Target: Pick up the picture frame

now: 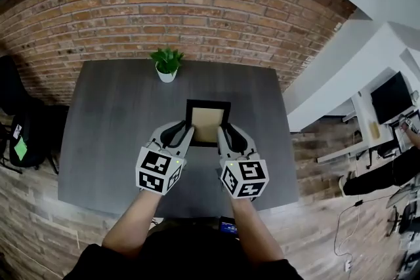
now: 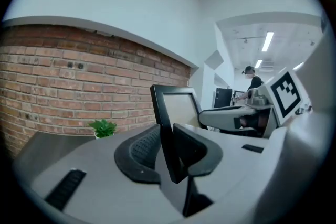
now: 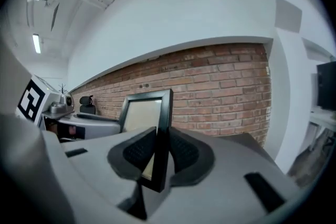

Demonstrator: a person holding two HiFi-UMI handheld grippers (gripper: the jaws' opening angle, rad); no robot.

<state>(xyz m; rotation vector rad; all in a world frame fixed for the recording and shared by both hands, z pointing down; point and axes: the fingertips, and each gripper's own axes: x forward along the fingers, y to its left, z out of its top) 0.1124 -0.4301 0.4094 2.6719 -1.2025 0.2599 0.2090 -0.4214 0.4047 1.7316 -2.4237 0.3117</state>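
I am looking steeply down at a dark grey table (image 1: 105, 141) set against a red brick wall (image 1: 164, 3). My two forearms reach forward from the bottom of the head view, each holding a grey gripper with a black-and-white marker cube.

The picture frame (image 1: 208, 122), with a black border and a pale tan middle, is held between the two grippers over the middle of the table, its face turned up toward the head camera. The left gripper (image 2: 169, 150) has its dark ribbed pads pressed together on the frame's left border, which stands upright between them. The right gripper (image 3: 157, 153) pinches the frame's right border in the same way, with one pad on each face of the black edge. In each gripper view the other gripper shows just past the frame.

A small green plant (image 1: 167, 64) in a white pot stands at the far edge of the table, close to the wall. It is beyond the frame and well apart from it and from both grippers.

To the left of the table, dark bags (image 1: 16, 131) sit on the wood-look floor. To the right, past a white partition, a monitor (image 1: 392, 98) stands on a white desk and a person's dark sleeve (image 1: 384, 175) shows. In the left gripper view a person (image 2: 254, 81) stands far off under ceiling strip lights.
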